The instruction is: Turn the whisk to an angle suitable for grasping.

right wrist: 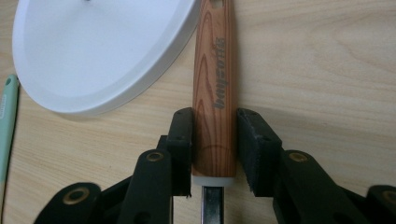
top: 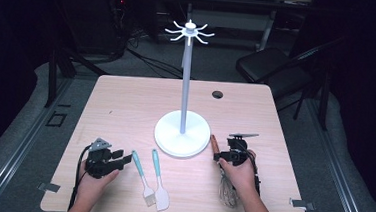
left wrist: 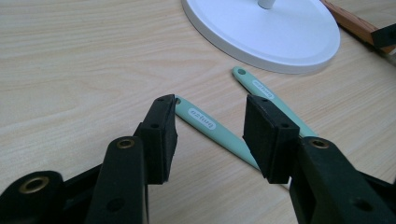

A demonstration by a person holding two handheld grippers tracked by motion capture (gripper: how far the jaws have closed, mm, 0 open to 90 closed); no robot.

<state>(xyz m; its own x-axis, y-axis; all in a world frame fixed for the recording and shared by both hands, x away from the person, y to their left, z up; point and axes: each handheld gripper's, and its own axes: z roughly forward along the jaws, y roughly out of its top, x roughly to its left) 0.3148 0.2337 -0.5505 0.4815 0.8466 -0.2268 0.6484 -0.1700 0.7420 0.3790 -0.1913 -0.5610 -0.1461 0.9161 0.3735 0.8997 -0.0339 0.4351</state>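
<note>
Right gripper [right wrist: 212, 154]: jaws closed onto the whisk's wooden handle [right wrist: 214, 84], low near its metal collar.
Whisk [top: 226, 186]: flat, just right of the white stand base [top: 182, 135].
Left gripper [left wrist: 210, 135]: half open, empty, over a green handle [left wrist: 212, 126].
Advice: squeeze squarely, lift level, clear the base.

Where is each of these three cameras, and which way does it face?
High view: above the table's near edge, facing forward and down; forearms, hands, both grippers.
Left gripper view: on the left gripper, facing two teal handles; open jaws.
Right gripper view: on the right gripper, jaws around a wooden handle.
All share the white stand base.
</note>
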